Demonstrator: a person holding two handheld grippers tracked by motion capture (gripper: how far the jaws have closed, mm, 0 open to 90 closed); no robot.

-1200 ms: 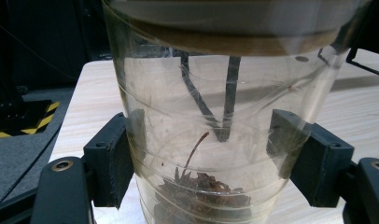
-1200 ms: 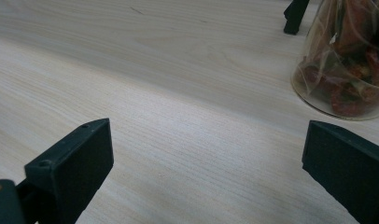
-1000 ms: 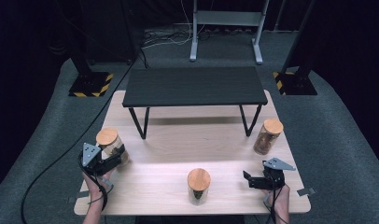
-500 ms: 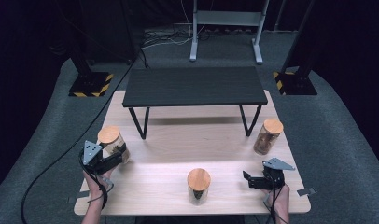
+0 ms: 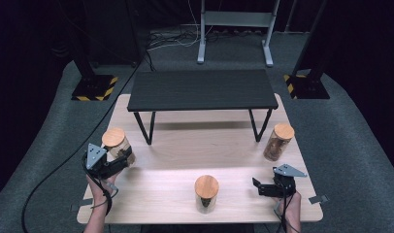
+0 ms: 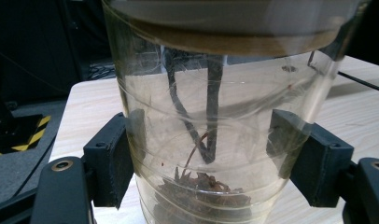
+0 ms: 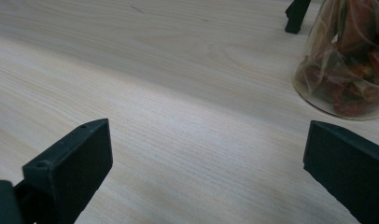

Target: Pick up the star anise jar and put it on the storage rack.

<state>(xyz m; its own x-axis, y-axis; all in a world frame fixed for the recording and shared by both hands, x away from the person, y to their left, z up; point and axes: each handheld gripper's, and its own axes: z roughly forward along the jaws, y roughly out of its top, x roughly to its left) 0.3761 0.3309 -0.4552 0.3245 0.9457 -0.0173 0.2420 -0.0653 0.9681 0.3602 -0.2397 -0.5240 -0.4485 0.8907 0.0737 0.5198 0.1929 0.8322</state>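
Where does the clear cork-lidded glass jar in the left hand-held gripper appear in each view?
High view: clear cork-lidded glass jar, left table edge.
Left gripper view: centre, clamped between both jaws.
Right gripper view: not in it.
Shared landmark: light wooden table, also and.

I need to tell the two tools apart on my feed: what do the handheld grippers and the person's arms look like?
Both are black, each with two blocky black jaws and a grey three-cornered plate on top. The left gripper trails a black cable across the table and onto the floor. The right gripper has a cable running back along the forearm. Both forearms are bare, with no sleeves visible.
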